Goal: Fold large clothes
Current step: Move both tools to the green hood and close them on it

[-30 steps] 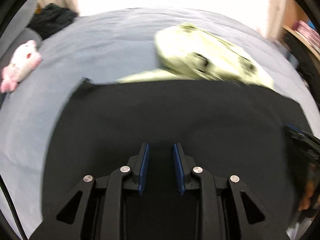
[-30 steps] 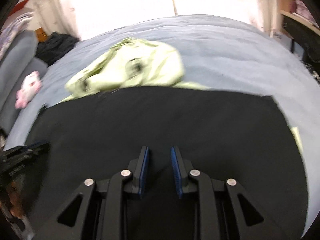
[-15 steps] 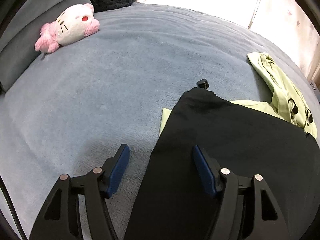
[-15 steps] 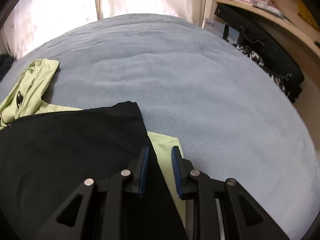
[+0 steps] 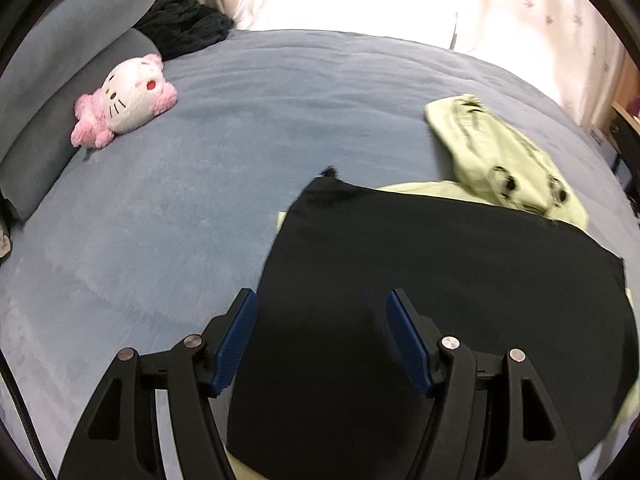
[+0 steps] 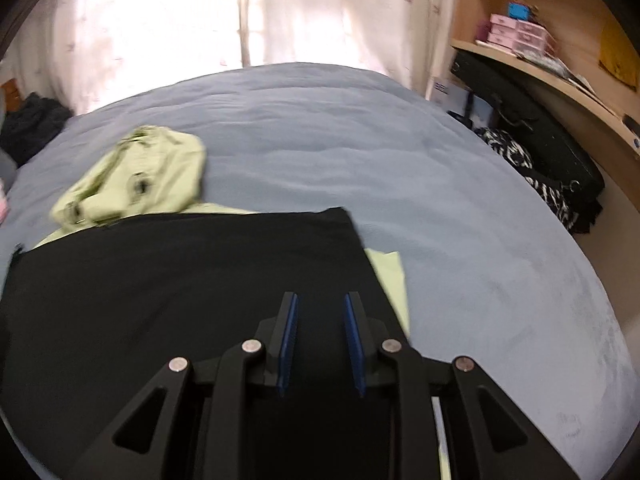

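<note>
A large black garment (image 5: 440, 280) lies flat on the blue-grey bed (image 5: 240, 120), on top of a pale green garment (image 5: 500, 160) whose bunched hood end sticks out beyond it. My left gripper (image 5: 322, 324) is wide open above the black garment's left edge, holding nothing. In the right wrist view the black garment (image 6: 180, 280) fills the lower left with the green garment (image 6: 136, 180) behind it. My right gripper (image 6: 321, 328) hovers over the black garment's right edge, its jaws a narrow gap apart with nothing visibly between them.
A pink and white plush cat (image 5: 124, 104) lies at the bed's left by a grey pillow (image 5: 60, 80). Dark clothing (image 5: 184, 28) sits at the far corner. Curtains (image 6: 280, 12) hang behind. A wooden shelf (image 6: 560, 60) and black bags (image 6: 540, 140) stand right of the bed.
My left gripper opened wide and let go of the black garment, which now lies flat. Both grippers drew back and turned outward to the garment's edges, then lifted slightly.
</note>
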